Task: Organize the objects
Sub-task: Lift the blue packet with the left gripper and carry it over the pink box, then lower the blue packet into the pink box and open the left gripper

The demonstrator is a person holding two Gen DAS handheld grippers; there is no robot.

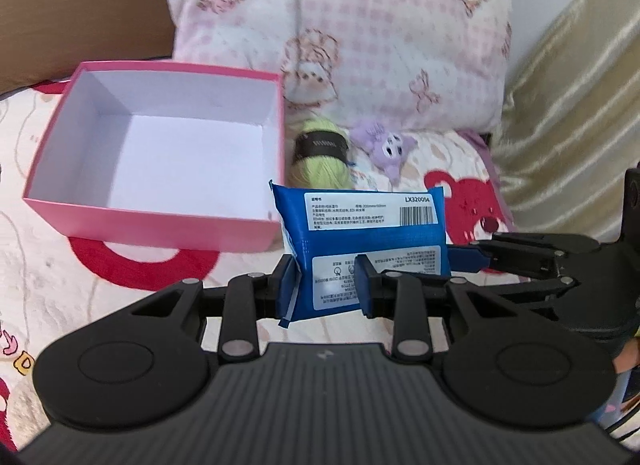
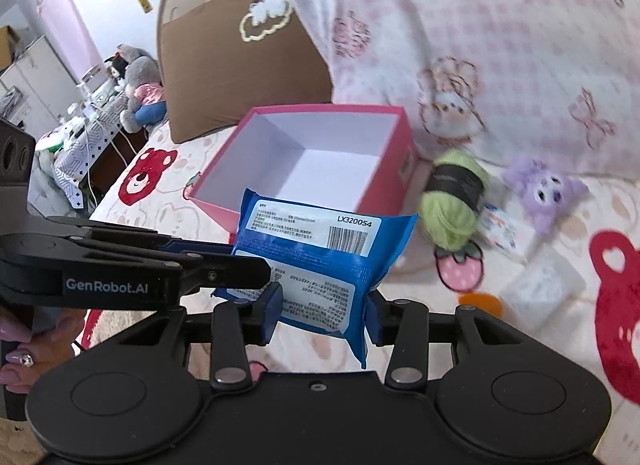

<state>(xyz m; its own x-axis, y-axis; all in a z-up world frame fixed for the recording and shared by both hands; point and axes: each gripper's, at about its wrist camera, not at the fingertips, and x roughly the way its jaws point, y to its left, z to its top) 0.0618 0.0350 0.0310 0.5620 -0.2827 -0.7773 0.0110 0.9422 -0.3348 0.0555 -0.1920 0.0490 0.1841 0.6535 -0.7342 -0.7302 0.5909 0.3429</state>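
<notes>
A blue wet-wipes pack (image 1: pixel 360 237) with white labels is held above the bed by both grippers. My left gripper (image 1: pixel 328 285) is shut on its lower left part. My right gripper (image 2: pixel 324 313) is shut on its lower right part (image 2: pixel 320 257); it reaches in from the right in the left wrist view (image 1: pixel 472 261). An open pink box (image 1: pixel 160 153) with a white inside stands empty just left of the pack, also in the right wrist view (image 2: pixel 312 157). A green yarn ball (image 1: pixel 320 157) and a purple plush toy (image 1: pixel 384 145) lie behind the pack.
A pink checked pillow (image 1: pixel 340 25) and a brown pillow (image 2: pixel 240 61) lean at the back. White packets (image 2: pixel 536 281) lie on the printed bedsheet (image 1: pixel 48 265) to the right. A beige curtain (image 1: pixel 568 105) hangs right. A cluttered table with plush toys (image 2: pixel 132 81) stands beyond the bed's left edge.
</notes>
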